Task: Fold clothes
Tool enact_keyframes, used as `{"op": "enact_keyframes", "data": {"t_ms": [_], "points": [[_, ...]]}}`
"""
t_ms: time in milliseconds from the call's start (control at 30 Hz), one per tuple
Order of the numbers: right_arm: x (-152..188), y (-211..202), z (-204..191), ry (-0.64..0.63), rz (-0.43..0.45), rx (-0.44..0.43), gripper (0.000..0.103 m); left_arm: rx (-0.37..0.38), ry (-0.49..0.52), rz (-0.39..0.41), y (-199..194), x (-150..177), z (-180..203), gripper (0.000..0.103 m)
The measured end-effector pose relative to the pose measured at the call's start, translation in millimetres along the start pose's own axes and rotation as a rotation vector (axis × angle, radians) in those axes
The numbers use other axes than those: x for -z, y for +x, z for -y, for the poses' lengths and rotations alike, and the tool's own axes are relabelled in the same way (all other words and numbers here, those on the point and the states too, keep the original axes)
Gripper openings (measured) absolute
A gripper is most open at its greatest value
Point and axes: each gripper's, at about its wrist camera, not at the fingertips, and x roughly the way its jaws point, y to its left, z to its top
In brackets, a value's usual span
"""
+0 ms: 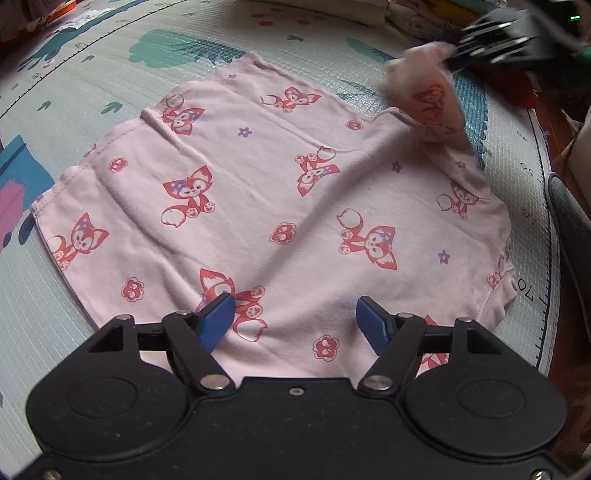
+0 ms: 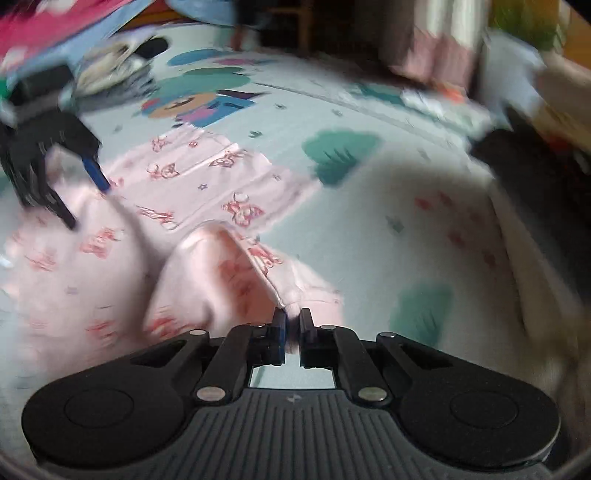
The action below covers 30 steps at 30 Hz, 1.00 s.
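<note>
1. Two cameras, pretty different info. The left wrist view is sharp and looks down on the pink garment (image 1: 258, 206) spread mostly flat on the play mat (image 1: 110, 66). The right wrist view is smeared with blur, so the print there is just reddish blobs.
2. Only the left wrist view shows the garment's full outline: stitched hem along the left edge, soft creases across the middle, red fox-like cartoon figures plus small flowers printed all over.
3. Only the right wrist view shows the grip up close: the right gripper (image 2: 292, 325) has its jaws nearly together, pinching a bunched edge of the pink cloth. From the left view that same gripper (image 1: 456, 55) is a dark blur at the top right with a lifted corner of fabric hanging from it.
4. The left gripper (image 1: 295, 314) hovers low over the near part of the garment, blue pads (image 1: 218, 314) standing wide apart with nothing clamped between them. In the right view it (image 2: 88, 201) sits at the far left over the cloth.
5. The mat looks like quilted foam, pale with teal and blue cartoon shapes and a ruler-like numbered edge (image 1: 528, 291).
6. Folded fabric stacks (image 1: 332, 11) sit at the mat's far side, too blurry to detail.
</note>
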Motion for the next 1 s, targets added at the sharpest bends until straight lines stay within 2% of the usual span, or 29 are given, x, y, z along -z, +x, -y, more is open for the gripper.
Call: {"op": "enact_keyframes", "data": {"t_ms": [167, 267, 367, 500, 567, 633, 667, 700, 800, 933, 1000], "points": [[3.8, -72.2, 23.2, -0.010, -0.177, 0.026, 0.008, 0.003, 0.005, 0.005, -0.1, 1.4, -0.3, 0.072], [0.1, -83.1, 30.7, -0.028, -0.276, -0.020, 0.008, 0.002, 0.005, 0.005, -0.1, 1.4, -0.1, 0.072], [-11.4, -83.9, 37.3, -0.077, -0.318, -0.038, 0.008, -0.001, 0.003, 0.001, 0.3, 0.6, 0.8, 0.072], [-40.0, -54.8, 65.5, -0.071, -0.309, 0.016, 0.011, -0.001, 0.013, 0.002, 0.9, 1.8, 2.0, 0.074], [-48.8, -19.4, 91.5, 0.018, -0.274, 0.128, 0.022, 0.001, 0.026, 0.001, 1.5, 2.6, 3.6, 0.076], [-46.8, 15.0, 111.2, 0.107, -0.235, 0.223, 0.026, -0.006, 0.028, -0.005, 2.3, 1.7, 5.5, 0.077], [-40.7, 21.5, 113.4, 0.138, -0.224, 0.235, 0.033, -0.010, 0.025, -0.009, 2.4, 0.8, 5.9, 0.077], [-32.9, 24.7, 113.1, 0.166, -0.216, 0.236, 0.040, -0.011, 0.020, -0.011, 2.4, -0.1, 6.0, 0.077], [-2.9, 23.3, 109.6, 0.253, -0.195, 0.238, 0.043, -0.008, 0.020, -0.005, 2.4, 1.1, 5.5, 0.077], [48.0, 8.4, 113.8, 0.562, -0.099, 0.172, 0.049, -0.004, 0.040, 0.006, 2.8, 3.3, 6.4, 0.079], [64.6, 7.6, 116.2, 0.687, -0.039, 0.175, 0.052, -0.008, 0.040, 0.005, 3.1, 2.8, 7.4, 0.080]]}}
